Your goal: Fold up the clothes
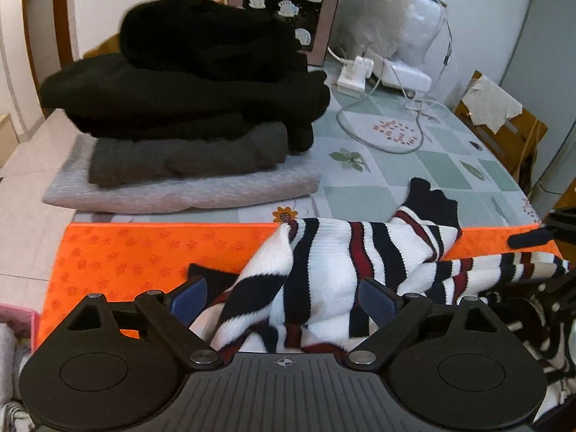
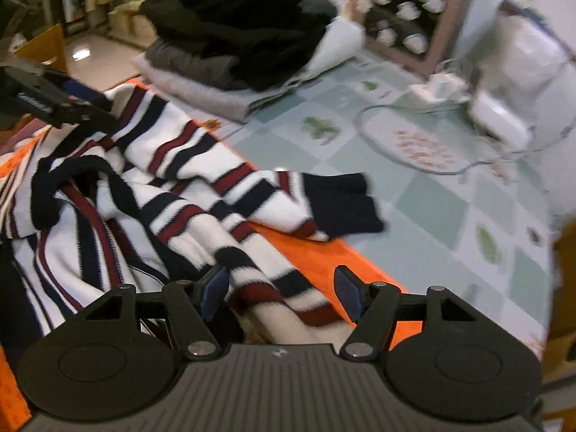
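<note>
A white sweater with navy and red stripes [image 1: 324, 252] lies crumpled on an orange mat [image 1: 144, 252] at the near table edge. My left gripper [image 1: 284, 298] is open, its blue pads [image 1: 190, 298] on either side of a raised bunch of the sweater's fabric. In the right wrist view the sweater [image 2: 180, 165] spreads leftward, and one sleeve ends in a navy cuff [image 2: 342, 201] on the tablecloth. My right gripper [image 2: 281, 293] is open astride the other striped sleeve, over the orange mat [image 2: 316, 252]. The left gripper [image 2: 54, 104] shows at the upper left, above the sweater.
A stack of folded dark and grey clothes [image 1: 187, 108] sits at the back left of the checked tablecloth [image 1: 396, 165]. Behind stand a pink box with stickers [image 1: 284, 7], a white plug and cable [image 1: 354, 75] and a white bag [image 1: 403, 25]. A pink basket [image 1: 14, 324] is lower left.
</note>
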Motion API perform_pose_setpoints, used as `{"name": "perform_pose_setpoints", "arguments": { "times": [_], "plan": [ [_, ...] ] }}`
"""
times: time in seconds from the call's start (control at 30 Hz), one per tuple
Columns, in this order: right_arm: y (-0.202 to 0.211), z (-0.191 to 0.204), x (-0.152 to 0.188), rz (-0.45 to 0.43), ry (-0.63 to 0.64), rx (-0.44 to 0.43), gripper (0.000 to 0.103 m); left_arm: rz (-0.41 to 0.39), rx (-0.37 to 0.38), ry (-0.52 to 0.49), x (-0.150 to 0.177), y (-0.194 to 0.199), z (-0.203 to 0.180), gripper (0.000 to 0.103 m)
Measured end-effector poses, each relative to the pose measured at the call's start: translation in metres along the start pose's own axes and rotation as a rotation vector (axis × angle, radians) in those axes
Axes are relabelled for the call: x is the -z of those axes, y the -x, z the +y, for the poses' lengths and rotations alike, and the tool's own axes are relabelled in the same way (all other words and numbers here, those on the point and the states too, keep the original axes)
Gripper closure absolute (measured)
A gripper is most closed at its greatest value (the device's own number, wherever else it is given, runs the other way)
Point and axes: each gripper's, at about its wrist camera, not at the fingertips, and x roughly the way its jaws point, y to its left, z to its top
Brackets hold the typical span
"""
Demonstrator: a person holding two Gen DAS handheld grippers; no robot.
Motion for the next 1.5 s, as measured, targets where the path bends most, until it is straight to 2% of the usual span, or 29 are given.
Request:
{"name": "perform_pose_setpoints", "arguments": {
  "times": [0.1, 0.13, 0.17, 0.2, 0.23, 0.27, 0.3, 0.4, 0.53, 0.63, 0.8, 0.87, 1.0, 1.1, 1.27, 1.3, 1.37, 1.43, 1.5],
  "plan": [
    [-0.019, -0.001, -0.003, 0.045, -0.002, -0.054, 0.035, 0.022, 0.014, 0.001, -0.002, -0.014, 0.000, 0.015],
    [-0.024, -0.001, -0.003, 0.060, -0.005, -0.069, 0.036, 0.030, 0.019, 0.002, -0.002, -0.018, 0.000, 0.022],
    [-0.029, -0.001, -0.004, 0.076, -0.008, -0.084, 0.042, 0.037, 0.020, 0.004, -0.001, -0.021, 0.000, 0.029],
    [-0.034, -0.001, -0.004, 0.092, -0.011, -0.098, 0.058, 0.042, 0.014, 0.007, 0.001, -0.022, 0.001, 0.034],
    [-0.036, -0.001, -0.003, 0.099, -0.023, -0.106, 0.070, 0.027, 0.003, 0.023, 0.001, -0.016, 0.004, 0.053],
    [-0.037, -0.002, -0.002, 0.105, -0.036, -0.112, 0.082, 0.010, -0.009, 0.041, 0.001, -0.009, 0.007, 0.078],
    [-0.035, -0.003, -0.001, 0.097, -0.056, -0.112, 0.085, -0.007, -0.021, 0.058, 0.001, -0.002, 0.011, 0.088],
    [-0.021, -0.010, 0.001, 0.048, -0.124, -0.099, 0.087, -0.057, -0.057, 0.110, 0.001, 0.018, 0.021, 0.092],
    [0.020, -0.025, 0.004, -0.051, -0.219, -0.020, 0.088, -0.124, -0.105, 0.180, 0.002, 0.046, 0.034, 0.093],
    [0.063, -0.042, 0.011, -0.137, -0.304, 0.089, 0.088, -0.174, -0.140, 0.233, 0.002, 0.067, 0.045, 0.093],
    [0.149, -0.078, 0.047, -0.265, -0.509, 0.327, 0.088, -0.278, -0.213, 0.316, 0.003, 0.107, 0.059, 0.093],
    [0.177, -0.088, 0.068, -0.284, -0.578, 0.422, 0.088, -0.313, -0.243, 0.345, 0.005, 0.120, 0.061, 0.093],
    [0.213, -0.096, 0.114, -0.248, -0.675, 0.586, 0.088, -0.357, -0.306, 0.405, 0.012, 0.135, 0.064, 0.093],
    [0.214, -0.097, 0.147, -0.186, -0.744, 0.642, 0.087, -0.366, -0.369, 0.445, 0.021, 0.135, 0.064, 0.092],
    [0.189, -0.089, 0.192, -0.060, -0.842, 0.681, 0.085, -0.313, -0.375, 0.474, 0.042, 0.131, 0.065, 0.089],
    [0.185, -0.086, 0.200, -0.035, -0.856, 0.673, 0.084, -0.302, -0.376, 0.479, 0.046, 0.130, 0.065, 0.088],
    [0.181, -0.080, 0.211, 0.003, -0.865, 0.663, 0.081, -0.280, -0.378, 0.490, 0.055, 0.129, 0.066, 0.075],
    [0.183, -0.073, 0.210, 0.009, -0.842, 0.667, 0.070, -0.292, -0.358, 0.477, 0.060, 0.136, 0.067, 0.046],
    [0.187, -0.068, 0.201, -0.009, -0.804, 0.675, 0.053, -0.315, -0.331, 0.455, 0.063, 0.143, 0.067, 0.040]
  ]
}}
